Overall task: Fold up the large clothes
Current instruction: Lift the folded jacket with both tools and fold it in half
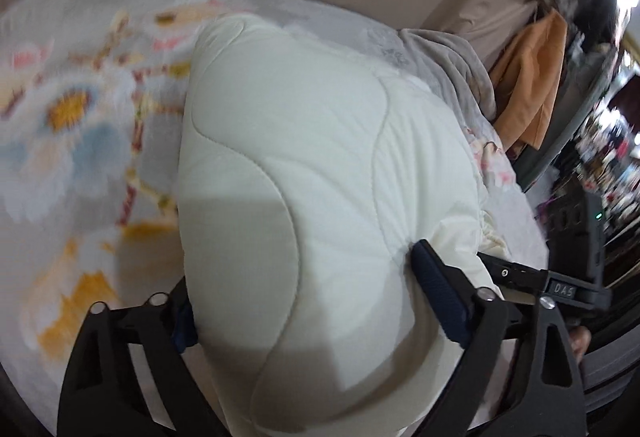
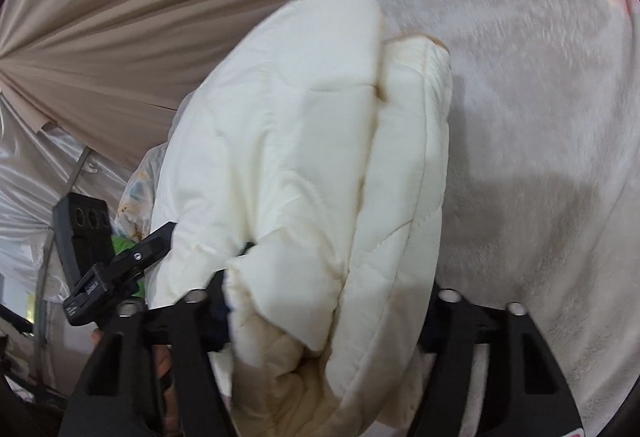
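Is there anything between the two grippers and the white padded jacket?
Nothing visible. The white padded jacket already bulges between the blue pads of the left gripper, and its bunched folds fill the right gripper.

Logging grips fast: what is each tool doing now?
Left tool: closed on the white quilted jacket.
Right tool: closed on a bunched fold of the same jacket.

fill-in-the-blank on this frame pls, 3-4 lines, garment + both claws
1. The padded jacket gripped by both claws is ____ in colour.
2. In the left wrist view, the left claw has pads coloured dark ____.
3. Beyond the bed, an ____ cloth hangs at the right.
4. In the right wrist view, the right claw grips the jacket over a plain ____ blanket.

Missing words: white; blue; orange; white
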Available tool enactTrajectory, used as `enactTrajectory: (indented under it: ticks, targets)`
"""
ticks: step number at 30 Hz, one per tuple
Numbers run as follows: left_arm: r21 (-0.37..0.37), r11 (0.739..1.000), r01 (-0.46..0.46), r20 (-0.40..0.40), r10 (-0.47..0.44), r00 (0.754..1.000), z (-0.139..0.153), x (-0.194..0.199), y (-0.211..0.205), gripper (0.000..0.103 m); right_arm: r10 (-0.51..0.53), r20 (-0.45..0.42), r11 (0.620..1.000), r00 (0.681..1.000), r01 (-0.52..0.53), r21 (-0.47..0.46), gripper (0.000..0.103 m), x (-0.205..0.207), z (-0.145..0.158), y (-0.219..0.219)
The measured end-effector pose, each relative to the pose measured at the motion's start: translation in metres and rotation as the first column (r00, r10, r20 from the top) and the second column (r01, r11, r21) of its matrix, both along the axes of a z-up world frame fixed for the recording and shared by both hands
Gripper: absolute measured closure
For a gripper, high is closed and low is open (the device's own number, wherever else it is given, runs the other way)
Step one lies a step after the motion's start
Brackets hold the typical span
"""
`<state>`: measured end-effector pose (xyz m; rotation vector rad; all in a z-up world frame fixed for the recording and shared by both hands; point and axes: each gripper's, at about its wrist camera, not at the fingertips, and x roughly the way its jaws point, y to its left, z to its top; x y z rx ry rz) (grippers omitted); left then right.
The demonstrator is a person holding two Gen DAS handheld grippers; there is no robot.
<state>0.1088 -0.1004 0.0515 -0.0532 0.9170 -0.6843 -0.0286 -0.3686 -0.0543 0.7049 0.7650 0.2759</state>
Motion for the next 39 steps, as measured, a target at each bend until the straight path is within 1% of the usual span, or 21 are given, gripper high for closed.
enactTrajectory:
  ticks: [1,2,4,7,10,13,17,19,23,25,28,32,36,37,39]
  targets:
    - [0.011,1.0,0.003,0.027,-0.004,1.0,0.006,-0.001,-0.002,0.023,-0.01,0.013,1.0,1.0,0.01,-0.014,0.054,0.0,0.006,0.002]
    - [0.022,1.0,0.008,0.061,-0.01,0.998,0.015,-0.003,-0.004,0.024,-0.022,0.03,0.999,0.999,0.023,-0.029,0.057,-0.002,0.013,0.004]
    - [0.034,0.999,0.018,0.122,-0.022,0.992,0.031,-0.006,-0.007,0.028,-0.043,0.067,0.997,0.997,0.047,-0.059,0.058,-0.005,0.027,0.009]
    - [0.034,0.999,0.029,0.206,-0.035,0.978,0.055,-0.01,-0.009,0.029,-0.077,0.145,0.988,0.986,0.095,-0.118,0.059,-0.013,0.052,0.015]
    - [0.021,0.999,0.038,0.289,-0.042,0.956,0.08,-0.018,-0.01,0.029,-0.101,0.231,0.975,0.968,0.143,-0.17,0.059,-0.023,0.081,0.021]
    - [-0.006,0.999,0.043,0.362,-0.038,0.931,0.106,-0.025,-0.004,0.029,-0.111,0.313,0.96,0.943,0.183,-0.21,0.059,-0.032,0.109,0.022]
    - [-0.032,0.999,0.033,0.463,-0.015,0.886,0.139,-0.033,0.008,0.029,-0.107,0.409,0.94,0.906,0.226,-0.257,0.059,-0.035,0.147,0.033]
    - [-0.044,0.999,0.024,0.496,0.0,0.868,0.151,-0.035,0.016,0.029,-0.099,0.443,0.936,0.891,0.235,-0.263,0.059,-0.033,0.162,0.04]
    - [-0.074,0.997,-0.005,0.566,0.046,0.823,0.176,-0.033,0.039,0.029,-0.072,0.503,0.928,0.862,0.243,-0.283,0.059,-0.025,0.19,0.055]
    - [-0.089,0.996,-0.016,0.588,0.065,0.806,0.184,-0.031,0.051,0.029,-0.051,0.527,0.928,0.848,0.235,-0.289,0.059,-0.016,0.203,0.066]
    - [-0.111,0.993,-0.032,0.627,0.095,0.773,0.193,-0.02,0.075,0.029,-0.018,0.553,0.932,0.833,0.215,-0.293,0.059,0.0,0.215,0.082]
    - [-0.141,0.989,-0.043,0.649,0.126,0.75,0.197,-0.002,0.1,0.029,0.016,0.579,0.931,0.815,0.199,-0.305,0.058,0.025,0.227,0.106]
    - [-0.17,0.985,-0.043,0.656,0.145,0.741,0.19,0.023,0.125,0.029,0.043,0.587,0.936,0.809,0.172,-0.306,0.058,0.053,0.227,0.128]
    - [-0.173,0.984,-0.046,0.652,0.149,0.744,0.186,0.031,0.13,0.029,0.05,0.584,0.936,0.81,0.166,-0.311,0.058,0.062,0.224,0.133]
    - [-0.178,0.983,-0.054,0.633,0.156,0.758,0.175,0.047,0.138,0.029,0.06,0.571,0.936,0.819,0.153,-0.318,0.058,0.079,0.217,0.141]
